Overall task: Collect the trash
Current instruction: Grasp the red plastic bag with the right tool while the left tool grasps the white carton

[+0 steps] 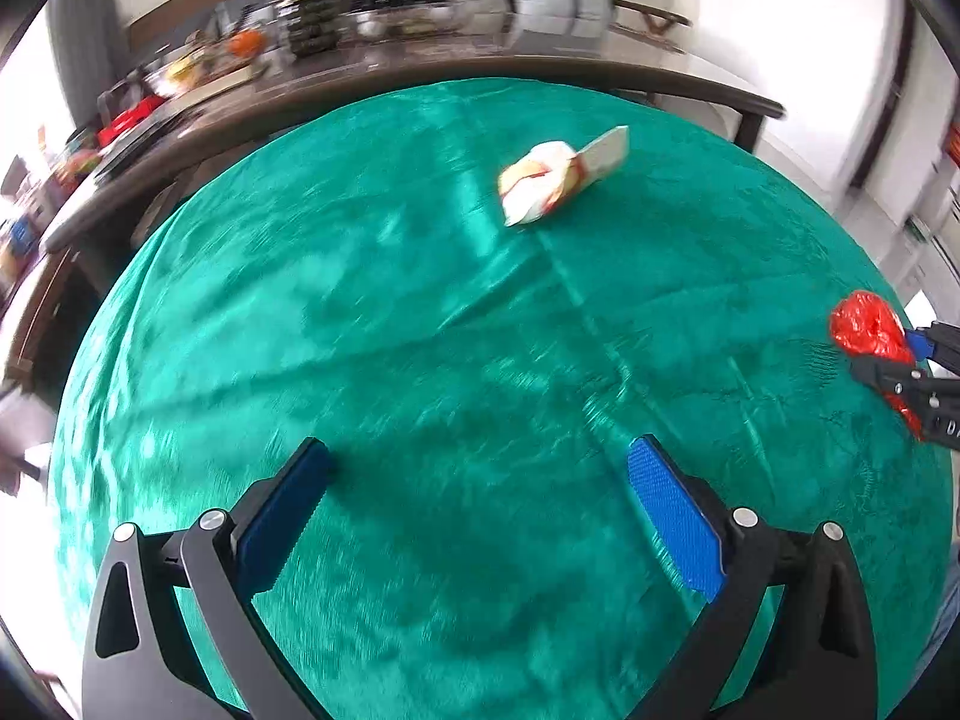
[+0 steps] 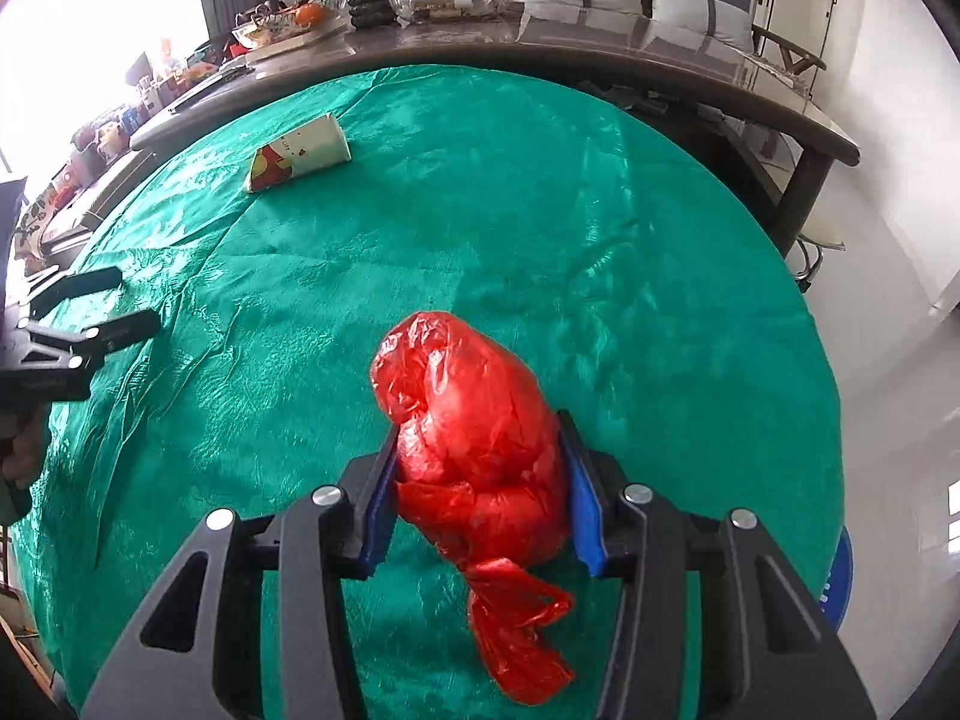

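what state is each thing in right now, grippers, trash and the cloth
left gripper: open, empty, above the cloth
right gripper: shut on the red plastic bag
red plastic bag: crumpled, clamped between the blue pads, loose tail hanging
paper carton: lying on its side on the cloth, one end crumpled, untouched
green tablecloth: spread over the table, creased

A round table wears a wrinkled green cloth with a crease running across it. A crumpled white carton with red print lies on its side on the cloth near the far edge, well apart from the near edge.
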